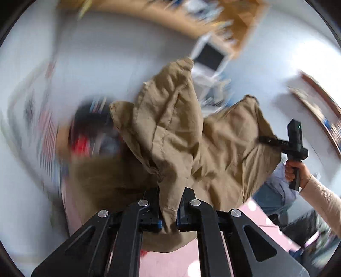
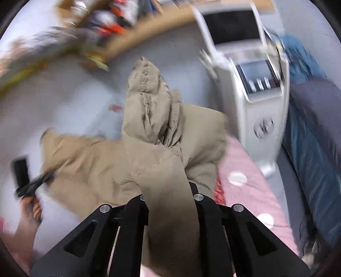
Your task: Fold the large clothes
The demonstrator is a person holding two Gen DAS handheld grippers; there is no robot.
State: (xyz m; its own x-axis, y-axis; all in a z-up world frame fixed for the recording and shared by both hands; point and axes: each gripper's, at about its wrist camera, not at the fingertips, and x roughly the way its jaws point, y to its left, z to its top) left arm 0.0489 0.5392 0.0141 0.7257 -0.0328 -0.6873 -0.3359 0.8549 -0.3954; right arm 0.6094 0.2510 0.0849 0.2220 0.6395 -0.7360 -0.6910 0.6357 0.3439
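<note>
A large tan garment (image 1: 181, 136) hangs in the air, stretched between both grippers, crumpled in thick folds. My left gripper (image 1: 169, 215) is shut on one bunched edge of it. My right gripper (image 2: 170, 202) is shut on another edge; the cloth (image 2: 153, 153) drapes over its fingers and hides the tips. In the left wrist view the right gripper (image 1: 266, 139) shows at the right, clamped on the cloth's far side, held by a hand. In the right wrist view the left gripper (image 2: 45, 178) shows at the left, blurred, on the cloth's edge.
A pink dotted bedcover (image 2: 245, 191) lies below the garment, also in the left wrist view (image 1: 170, 262). A white machine with a screen (image 2: 251, 89) stands beside the bed. Dark blue fabric (image 2: 309, 138) lies at the right. Wooden shelves (image 1: 234, 19) stand behind.
</note>
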